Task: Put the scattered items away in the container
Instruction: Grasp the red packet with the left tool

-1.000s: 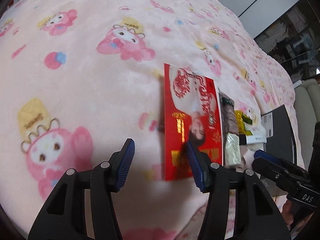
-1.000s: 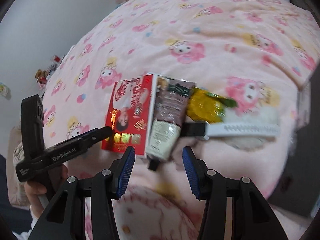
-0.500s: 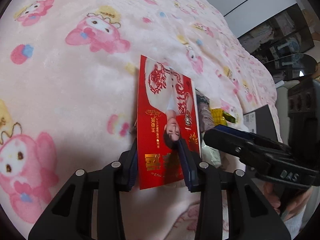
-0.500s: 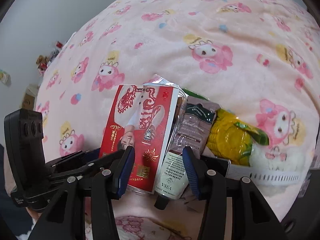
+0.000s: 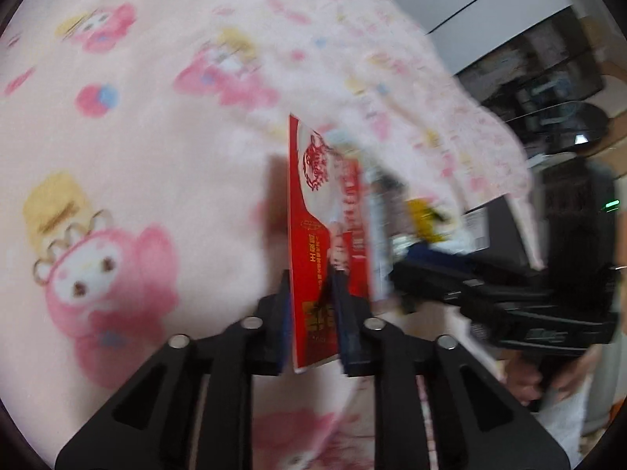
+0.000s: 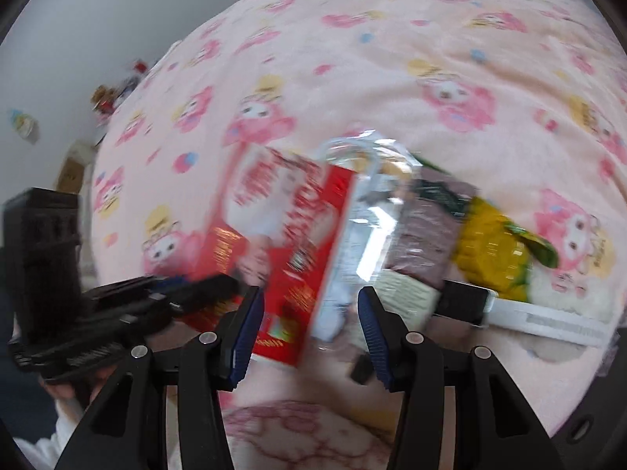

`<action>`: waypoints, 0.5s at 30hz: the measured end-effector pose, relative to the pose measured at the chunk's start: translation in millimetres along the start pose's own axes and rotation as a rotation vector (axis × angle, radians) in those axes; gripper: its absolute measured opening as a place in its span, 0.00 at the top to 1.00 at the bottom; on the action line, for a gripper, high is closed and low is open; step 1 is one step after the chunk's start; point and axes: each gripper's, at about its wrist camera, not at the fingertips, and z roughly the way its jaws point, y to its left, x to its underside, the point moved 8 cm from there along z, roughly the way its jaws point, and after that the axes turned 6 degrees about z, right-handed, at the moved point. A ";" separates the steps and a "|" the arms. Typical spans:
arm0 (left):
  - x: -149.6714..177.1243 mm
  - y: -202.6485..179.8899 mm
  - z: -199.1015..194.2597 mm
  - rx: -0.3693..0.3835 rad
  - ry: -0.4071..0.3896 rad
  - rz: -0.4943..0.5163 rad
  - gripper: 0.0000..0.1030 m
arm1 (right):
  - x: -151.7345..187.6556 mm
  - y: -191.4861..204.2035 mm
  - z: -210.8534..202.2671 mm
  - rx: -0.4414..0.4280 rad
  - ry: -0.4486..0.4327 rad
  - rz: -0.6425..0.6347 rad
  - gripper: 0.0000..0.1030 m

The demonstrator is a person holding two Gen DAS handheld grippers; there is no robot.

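A red printed packet (image 5: 321, 215) stands tilted on its long edge on the pink blanket (image 5: 137, 137). My left gripper (image 5: 313, 313) has its jaws closing, and both blue pads press the packet's lower end. In the right wrist view the same red packet (image 6: 290, 235) leans against a silvery packet (image 6: 364, 227), a brown tube (image 6: 423, 231) and a yellow corn packet (image 6: 493, 250). My right gripper (image 6: 309, 313) hangs open over the red and silvery packets' near ends, gripping neither. The left gripper (image 6: 203, 286) comes in from the left.
A white strip with a black end (image 6: 548, 321) lies to the right of the pile. A black box with a white label (image 5: 497, 231) sits past the items at the blanket's edge. Hands (image 5: 525, 384) hold both tools. Shelves and clutter stand beyond the bed.
The left jaws narrowed from wide open to a grip on the red packet, which now stands up on edge. The right gripper moved in over the pile, its opening unchanged.
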 end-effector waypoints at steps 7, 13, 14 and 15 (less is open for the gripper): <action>-10.2 12.7 29.6 0.062 0.024 -0.046 0.69 | -6.1 -5.0 28.9 0.001 0.074 0.043 0.48; -7.9 -18.9 13.2 0.123 -0.001 -0.013 0.88 | -3.3 5.7 18.2 -0.153 0.048 0.080 0.81; -9.1 -26.7 6.2 0.095 -0.016 0.020 0.88 | -1.9 12.4 11.0 -0.172 0.022 0.078 0.81; -11.0 -35.5 -0.4 0.067 -0.026 0.064 0.88 | -1.0 16.6 2.7 -0.169 -0.007 0.068 0.81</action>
